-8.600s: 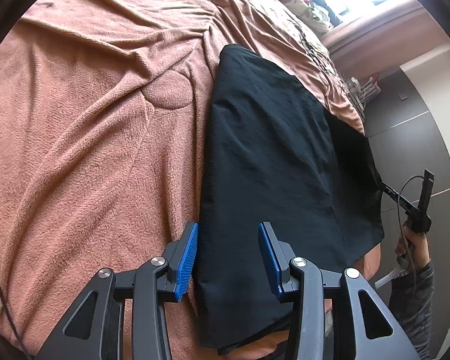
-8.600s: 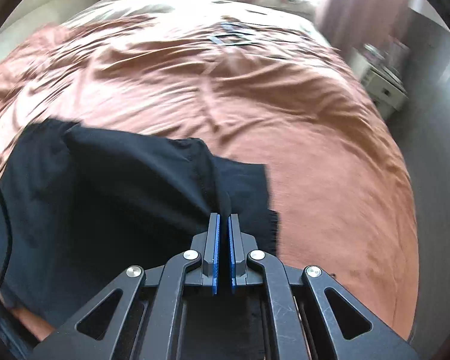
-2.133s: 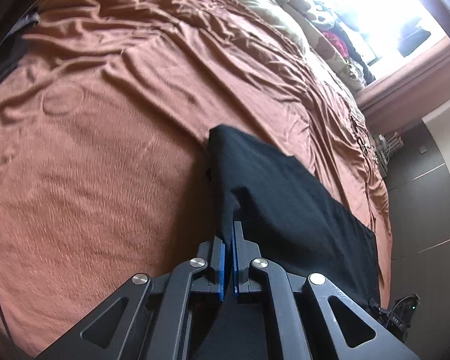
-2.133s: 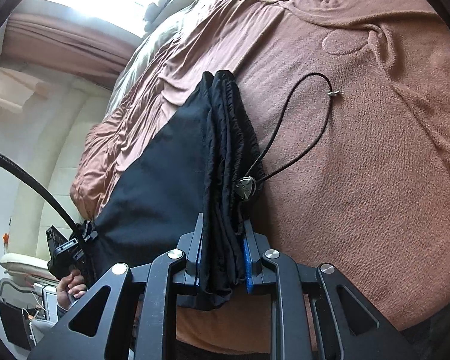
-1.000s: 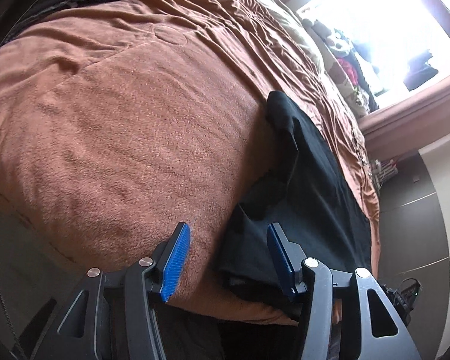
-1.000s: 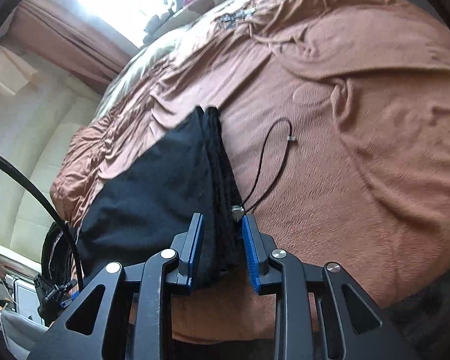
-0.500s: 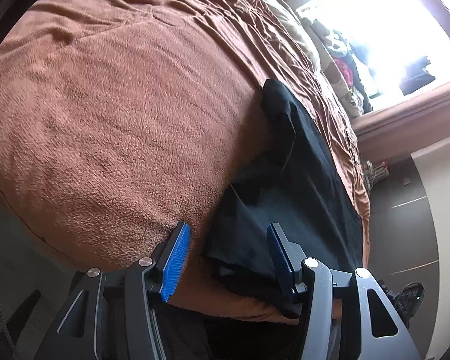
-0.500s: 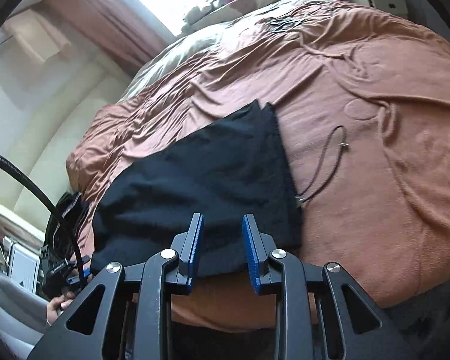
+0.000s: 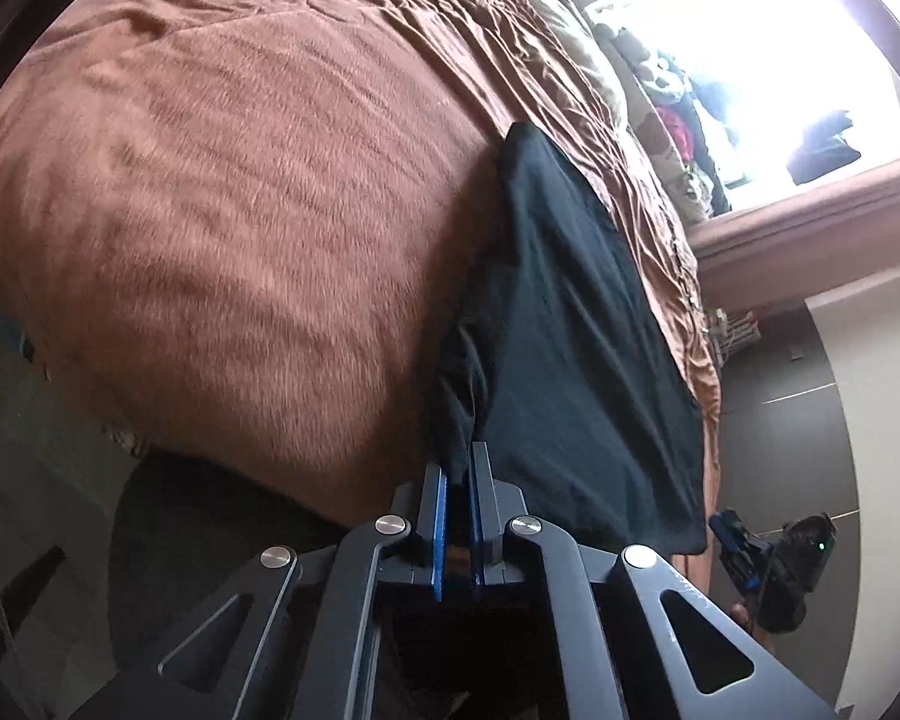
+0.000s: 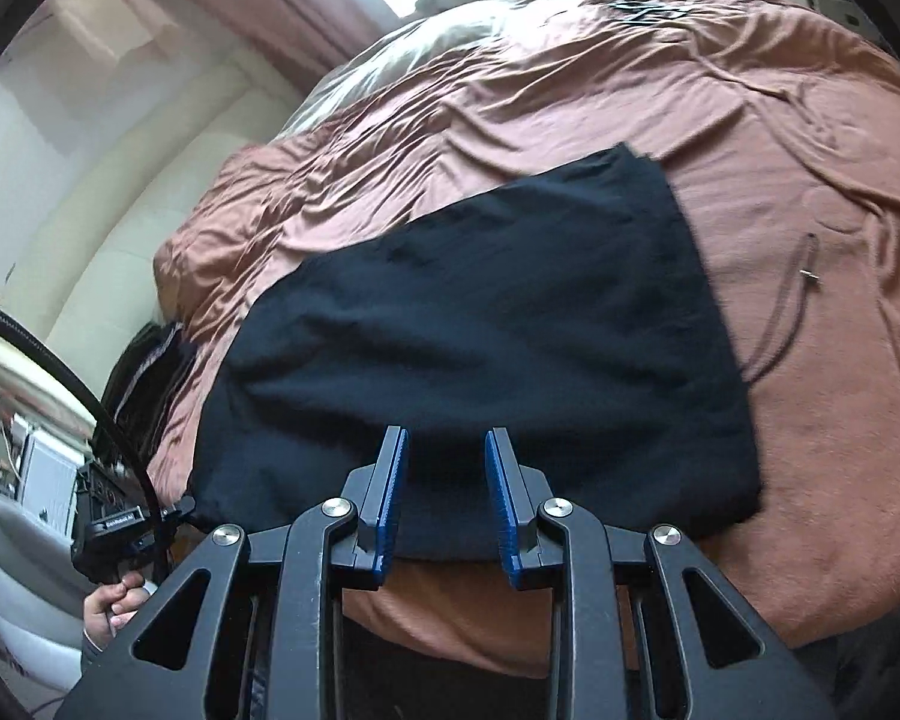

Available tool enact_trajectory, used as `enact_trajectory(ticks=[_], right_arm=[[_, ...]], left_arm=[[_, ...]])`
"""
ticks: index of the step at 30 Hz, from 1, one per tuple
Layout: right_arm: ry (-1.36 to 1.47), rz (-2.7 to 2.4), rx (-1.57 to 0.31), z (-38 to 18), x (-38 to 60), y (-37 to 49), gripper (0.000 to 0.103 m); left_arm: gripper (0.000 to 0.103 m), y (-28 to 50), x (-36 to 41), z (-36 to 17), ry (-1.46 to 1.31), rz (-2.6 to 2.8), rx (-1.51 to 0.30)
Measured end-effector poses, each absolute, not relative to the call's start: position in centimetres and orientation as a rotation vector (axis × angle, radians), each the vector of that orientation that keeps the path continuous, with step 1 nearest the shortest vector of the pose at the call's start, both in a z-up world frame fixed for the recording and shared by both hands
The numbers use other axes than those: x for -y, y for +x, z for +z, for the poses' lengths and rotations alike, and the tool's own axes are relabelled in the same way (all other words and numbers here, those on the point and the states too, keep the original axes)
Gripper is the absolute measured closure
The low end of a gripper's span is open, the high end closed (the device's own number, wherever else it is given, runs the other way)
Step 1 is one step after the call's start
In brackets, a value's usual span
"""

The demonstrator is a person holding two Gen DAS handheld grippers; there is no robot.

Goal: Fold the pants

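Note:
The black pants (image 10: 480,336) lie folded in a flat rectangle near the front edge of a bed with a brown blanket (image 10: 810,420). In the left wrist view the pants (image 9: 576,324) stretch away from me, and my left gripper (image 9: 457,468) is shut on their near corner at the bed's edge. My right gripper (image 10: 444,480) is open and empty, just above the pants' near edge. Its blue pads (image 10: 393,498) touch nothing. The left gripper (image 10: 126,534) also shows in the right wrist view, at the pants' left corner.
A dark drawstring cord (image 10: 786,312) lies on the blanket right of the pants. Pillows and clothes (image 9: 672,102) sit by the bright window at the bed's far end. A dark bag (image 10: 144,384) and a light device (image 10: 42,474) stand left of the bed.
My left gripper has shut on the pants' near corner; it was open half a second ago. My right gripper has let go of the waistband, drawn back and stayed open.

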State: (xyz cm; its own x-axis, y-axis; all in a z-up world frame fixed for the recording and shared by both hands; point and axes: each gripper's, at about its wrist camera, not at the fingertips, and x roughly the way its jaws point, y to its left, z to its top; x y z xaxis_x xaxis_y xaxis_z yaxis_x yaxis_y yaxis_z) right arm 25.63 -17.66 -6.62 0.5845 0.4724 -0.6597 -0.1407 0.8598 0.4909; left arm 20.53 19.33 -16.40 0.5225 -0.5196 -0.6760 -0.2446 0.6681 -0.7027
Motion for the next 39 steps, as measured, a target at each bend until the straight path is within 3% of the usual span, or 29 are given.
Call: enact_trajectory(ticks=[8, 11, 13, 14, 18, 39], right_arm=[[0.296, 0.460, -0.928, -7.0, 11.9, 28.2, 0.079], [0.243, 0.490, -0.956, -7.5, 9.5, 28.9, 0.079], [0.219, 0.513, -0.972, -7.9, 8.0, 29.5, 0.081], [0.208, 0.525, -0.985, -8.2, 7.3, 29.8, 0.082], [0.166, 0.533, -1.038, -9.7, 5.1, 31.7, 0.086], [0.112, 0.400, -1.122, -10.5, 1.3, 45.7, 0.086]], left_arm=[[0.097, 20.3, -19.6, -16.8, -0.887, -0.175, -1.032], [0.090, 20.5, -19.9, -17.5, -0.910, -0.173, -1.032], [0.075, 20.7, -19.9, -17.8, -0.926, -0.173, -1.026], [0.074, 20.8, -20.0, -17.9, -0.936, -0.177, -1.019], [0.074, 21.2, -19.8, -17.9, -0.943, -0.183, -1.009], [0.074, 20.7, -20.4, -17.9, -1.077, -0.066, -1.006]])
